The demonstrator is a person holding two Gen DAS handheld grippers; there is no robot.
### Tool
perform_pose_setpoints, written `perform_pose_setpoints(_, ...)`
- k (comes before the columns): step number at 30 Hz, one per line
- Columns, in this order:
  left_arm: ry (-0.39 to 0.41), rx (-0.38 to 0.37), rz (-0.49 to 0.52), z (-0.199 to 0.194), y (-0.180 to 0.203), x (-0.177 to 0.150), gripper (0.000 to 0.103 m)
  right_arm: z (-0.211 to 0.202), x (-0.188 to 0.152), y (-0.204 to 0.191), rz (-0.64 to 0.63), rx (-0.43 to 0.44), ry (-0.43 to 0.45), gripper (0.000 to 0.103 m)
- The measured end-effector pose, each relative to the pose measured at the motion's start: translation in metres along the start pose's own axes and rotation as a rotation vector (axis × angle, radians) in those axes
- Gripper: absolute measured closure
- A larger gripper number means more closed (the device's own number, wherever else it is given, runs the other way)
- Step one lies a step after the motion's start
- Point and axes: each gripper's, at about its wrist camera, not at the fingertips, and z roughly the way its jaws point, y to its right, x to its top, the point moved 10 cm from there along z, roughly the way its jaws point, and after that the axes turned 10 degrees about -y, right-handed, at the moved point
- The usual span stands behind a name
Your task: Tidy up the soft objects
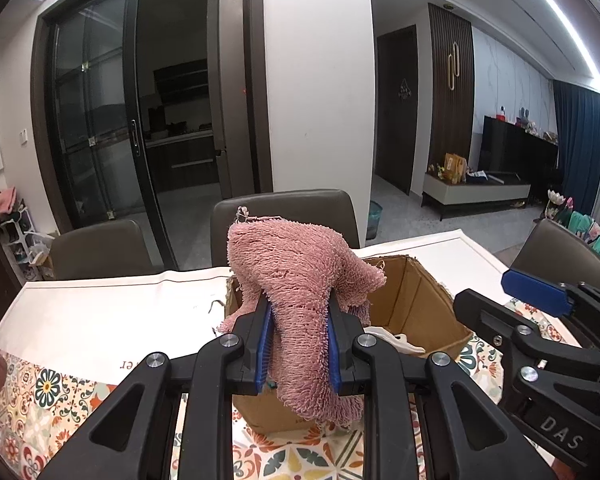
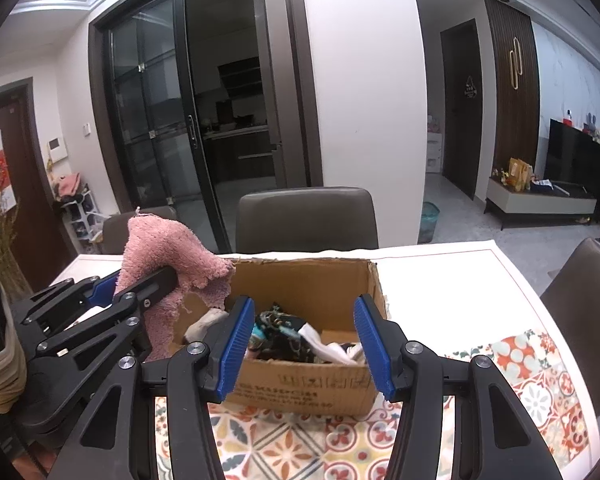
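Note:
My left gripper [image 1: 299,312] is shut on a shaggy pink cloth [image 1: 300,280] and holds it above the left side of an open cardboard box [image 1: 420,300]. In the right wrist view the same pink cloth [image 2: 168,248] hangs from the left gripper [image 2: 140,284] over the box's left wall. The cardboard box [image 2: 300,388] holds dark patterned fabric [image 2: 280,328] and white soft items [image 2: 328,344]. My right gripper [image 2: 305,308] is open and empty, just in front of the box, above its near wall. It also shows at the right of the left wrist view [image 1: 500,292].
The box stands on a table with a patterned tile cloth [image 2: 292,448] and a white sheet [image 1: 100,312] over the far part. Grey chairs [image 2: 306,220] stand behind the table, another [image 2: 584,292] at the right edge.

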Motion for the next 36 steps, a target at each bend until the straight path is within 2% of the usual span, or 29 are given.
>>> perform_pose_setpoints(11,-0.073,-0.006,0.036,0.043,0.009,0.007,0.074,0.029,-0.001,0.009,-0.008,-0.028,-0.045,0.049)
perform_pose_setpoints(14,-0.082,-0.002,0.044,0.050,0.010,0.006,0.065,0.034,-0.003,0.012,-0.006,-0.036,-0.058,0.049)
perform_pose_setpoints(17,-0.088,-0.008,0.037,0.054,0.009,0.008,0.049,0.039,-0.004,0.013,-0.002,-0.040,-0.070,0.050)
perform_pose_setpoints(21,-0.086,0.004,0.026,0.055,0.007,0.008,0.049,0.041,-0.002,0.013,-0.002,-0.051,-0.076,0.049)
perform_pose_setpoints(28,-0.091,0.062,-0.021,0.041,-0.008,0.000,0.045,0.034,-0.005,0.012,-0.004,-0.058,-0.073,0.050)
perform_pose_setpoints(36,-0.080,0.131,-0.069,0.001,-0.030,-0.012,0.039,0.014,-0.008,-0.001,-0.010,-0.033,-0.052,0.050)
